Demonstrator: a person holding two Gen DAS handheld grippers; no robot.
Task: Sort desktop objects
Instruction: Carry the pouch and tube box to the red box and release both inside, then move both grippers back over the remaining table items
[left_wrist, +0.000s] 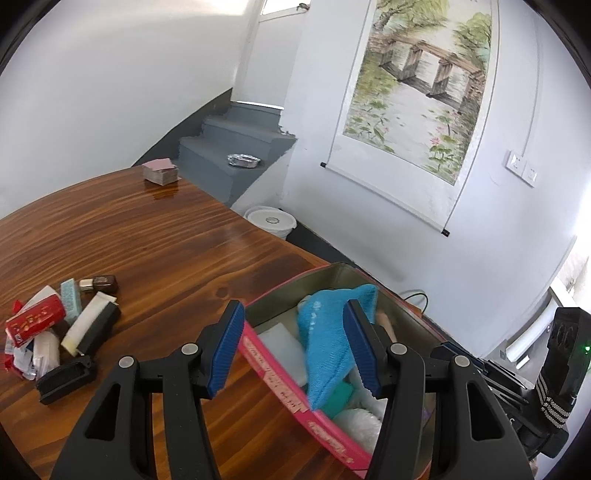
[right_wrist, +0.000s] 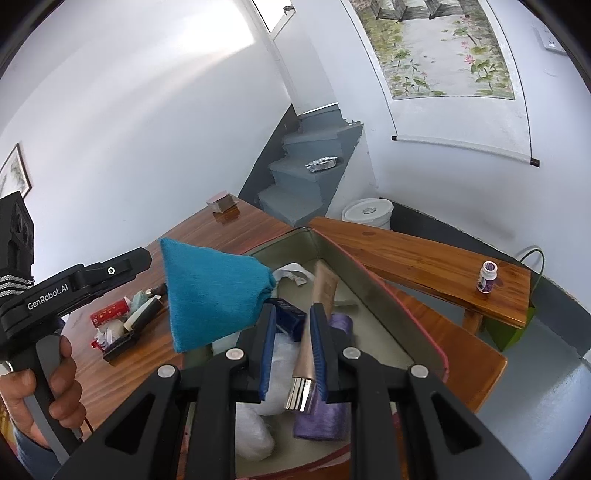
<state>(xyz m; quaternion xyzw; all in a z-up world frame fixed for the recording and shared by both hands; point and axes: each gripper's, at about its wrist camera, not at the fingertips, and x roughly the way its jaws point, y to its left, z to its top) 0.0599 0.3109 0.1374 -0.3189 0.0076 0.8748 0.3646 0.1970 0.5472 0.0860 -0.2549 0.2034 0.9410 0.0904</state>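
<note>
A pink-sided tin box (left_wrist: 280, 391) stands on the wooden table (left_wrist: 147, 236) and holds several items. My left gripper (left_wrist: 295, 347) is open over the box's near wall. A blue cloth (left_wrist: 328, 339) hangs against its right finger above the box; it also shows in the right wrist view (right_wrist: 210, 295). My right gripper (right_wrist: 293, 350) is shut on a beige cosmetic tube (right_wrist: 314, 332) with a silver cap, over the box (right_wrist: 406, 325). A pile of small objects (left_wrist: 59, 328) lies on the table to the left, with a red packet (left_wrist: 35, 321).
A stack of cards (left_wrist: 160, 171) sits at the table's far edge. A wooden bench (right_wrist: 424, 258) beside the table carries a small purple bottle (right_wrist: 488, 277). A white bucket (left_wrist: 271, 221) stands on the floor by grey stairs (left_wrist: 236, 140).
</note>
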